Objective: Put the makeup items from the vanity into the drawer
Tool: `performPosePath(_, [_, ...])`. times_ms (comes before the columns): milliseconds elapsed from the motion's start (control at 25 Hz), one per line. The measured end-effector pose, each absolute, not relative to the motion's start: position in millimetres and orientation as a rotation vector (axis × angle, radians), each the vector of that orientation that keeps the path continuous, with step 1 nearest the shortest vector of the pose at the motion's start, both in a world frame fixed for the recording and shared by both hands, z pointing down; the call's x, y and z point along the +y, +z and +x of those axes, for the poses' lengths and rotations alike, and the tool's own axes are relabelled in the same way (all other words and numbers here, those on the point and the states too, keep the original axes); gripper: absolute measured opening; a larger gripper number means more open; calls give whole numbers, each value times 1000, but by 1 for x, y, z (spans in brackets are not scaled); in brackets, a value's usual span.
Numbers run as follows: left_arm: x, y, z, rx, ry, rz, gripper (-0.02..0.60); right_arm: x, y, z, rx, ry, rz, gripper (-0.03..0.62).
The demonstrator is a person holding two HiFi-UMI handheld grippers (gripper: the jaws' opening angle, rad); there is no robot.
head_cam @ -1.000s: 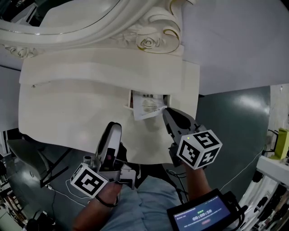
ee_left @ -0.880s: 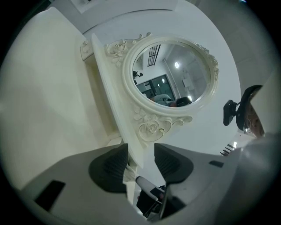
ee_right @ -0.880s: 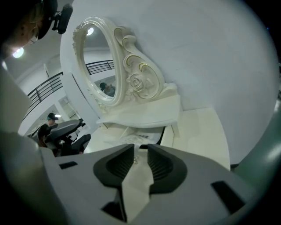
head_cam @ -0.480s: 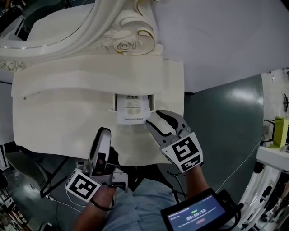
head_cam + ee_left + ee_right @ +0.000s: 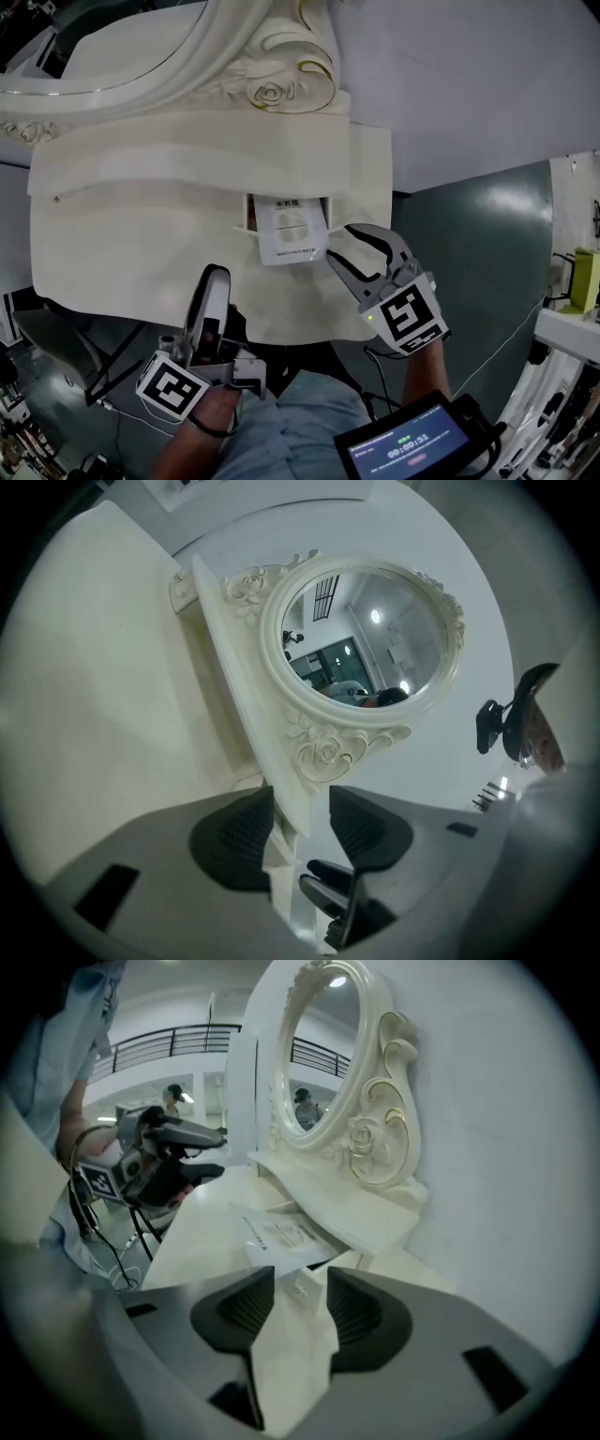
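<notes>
My right gripper (image 5: 339,244) opened up and let go of the packet (image 5: 291,230) half inside the drawer (image 5: 249,214), so it needed a push; my left gripper (image 5: 216,277) stayed wide and empty.

White vanity (image 5: 141,253), packet (image 5: 292,231) lying over open drawer (image 5: 250,214)

packet (image 5: 291,230): print was way too tiny to read, far end tucked out of sight in the drawer
drawer (image 5: 249,213): inside mostly covered by the packet, couldn't tell what else was in it
mirror frame (image 5: 202,47): chopped off by the head view's top edge
screen (image 5: 408,450): cut by the bottom edge, text unreadable
</notes>
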State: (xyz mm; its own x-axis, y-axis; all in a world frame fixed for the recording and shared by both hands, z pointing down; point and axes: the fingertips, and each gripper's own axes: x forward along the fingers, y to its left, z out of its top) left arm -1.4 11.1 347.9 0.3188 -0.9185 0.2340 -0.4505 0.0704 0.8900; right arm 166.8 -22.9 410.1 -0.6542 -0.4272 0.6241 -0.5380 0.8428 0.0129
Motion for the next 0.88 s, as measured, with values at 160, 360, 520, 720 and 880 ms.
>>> performPosePath(160, [8, 354, -6, -1311, -554, 1533, 189, -17, 408, 151, -2401, 247, 690, 171])
performPosePath(360, [-3, 349, -4, -1320, -521, 1603, 183, -9, 399, 136, -2457, 254, 599, 179])
performPosePath(520, [-15, 356, -18, -1361, -508, 1619, 169, 0, 385, 148, -2520, 233, 439, 242])
performPosePath(720, [-35, 374, -36, -1452, -401, 1721, 164, -17, 413, 175, -2357, 227, 584, 234])
performPosePath(880, [-47, 403, -38, -1477, -282, 1783, 115, -31, 441, 186, -2272, 211, 656, 186])
